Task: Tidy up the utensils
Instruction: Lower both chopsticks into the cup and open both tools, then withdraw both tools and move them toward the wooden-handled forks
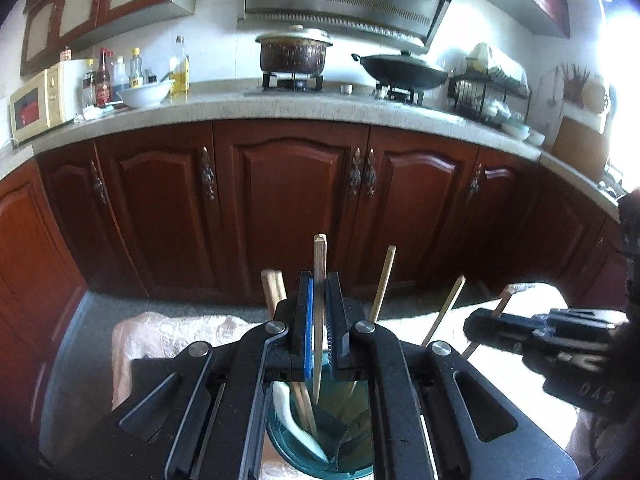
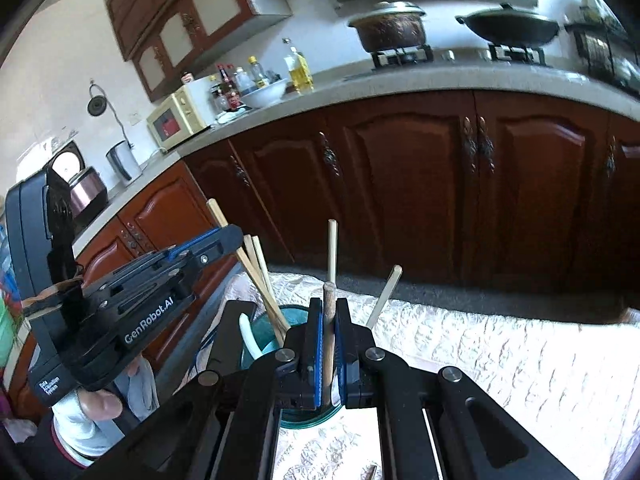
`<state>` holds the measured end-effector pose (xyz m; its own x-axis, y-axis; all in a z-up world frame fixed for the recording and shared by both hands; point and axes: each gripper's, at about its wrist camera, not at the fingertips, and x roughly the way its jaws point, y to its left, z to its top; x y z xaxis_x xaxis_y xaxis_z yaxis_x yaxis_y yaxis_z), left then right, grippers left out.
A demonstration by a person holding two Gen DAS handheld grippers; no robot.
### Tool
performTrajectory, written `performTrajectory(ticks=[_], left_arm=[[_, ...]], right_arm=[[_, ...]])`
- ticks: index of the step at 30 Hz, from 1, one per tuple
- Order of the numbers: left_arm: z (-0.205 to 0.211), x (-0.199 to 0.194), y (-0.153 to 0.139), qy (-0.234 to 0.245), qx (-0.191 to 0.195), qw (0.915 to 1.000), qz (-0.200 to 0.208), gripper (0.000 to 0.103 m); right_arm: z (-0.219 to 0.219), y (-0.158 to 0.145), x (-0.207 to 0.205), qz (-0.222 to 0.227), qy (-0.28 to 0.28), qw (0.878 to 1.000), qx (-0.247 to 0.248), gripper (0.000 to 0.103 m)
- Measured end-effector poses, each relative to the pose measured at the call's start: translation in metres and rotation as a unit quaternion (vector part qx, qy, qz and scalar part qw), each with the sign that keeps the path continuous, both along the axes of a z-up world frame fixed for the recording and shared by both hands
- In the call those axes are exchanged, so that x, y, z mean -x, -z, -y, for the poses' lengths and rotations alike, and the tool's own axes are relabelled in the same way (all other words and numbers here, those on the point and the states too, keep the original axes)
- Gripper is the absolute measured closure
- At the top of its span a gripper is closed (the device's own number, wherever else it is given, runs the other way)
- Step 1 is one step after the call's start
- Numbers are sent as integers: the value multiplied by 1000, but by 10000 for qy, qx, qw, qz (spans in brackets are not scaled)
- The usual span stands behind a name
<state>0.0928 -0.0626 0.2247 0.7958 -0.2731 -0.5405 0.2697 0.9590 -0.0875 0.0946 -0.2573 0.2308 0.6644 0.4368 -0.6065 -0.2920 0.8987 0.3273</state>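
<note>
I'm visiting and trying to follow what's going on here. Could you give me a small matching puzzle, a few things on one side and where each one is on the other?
Things:
1. chopstick
2. wooden stick
3. white spoon
4. wok

Places:
A. on the stove
B. inside the teal cup
C. between the left gripper fingers
D. between the right gripper fingers

Pairs: 1-C, 2-D, 3-B, 4-A
</note>
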Motion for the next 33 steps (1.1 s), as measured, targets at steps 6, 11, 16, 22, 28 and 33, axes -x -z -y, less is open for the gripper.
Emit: performTrajectory(ticks=[6,11,16,22,28,33], left_arm=[[5,-5,14,9,-7,9997,-253,99],[5,-3,19,-24,-70,9995,-313,99],[4,-3,21,-62,-9,9990,-437,89],[-1,6,13,-86,124,9990,-421,66],[-6,21,2,-120,176,9992,-333,56],[-8,42,-3,-195,25,9996,-197,52]], right_arm=[[4,1,-2,-26,86,9999,-131,98],[9,6,2,-54,138,9997,-199,71],[12,8,7,-75,134,9996,-230,71],[16,10,16,-71,94,9996,-269,69],[15,11,30,-50,95,9997,-202,64],[12,15,45,-54,134,9999,-83,63]])
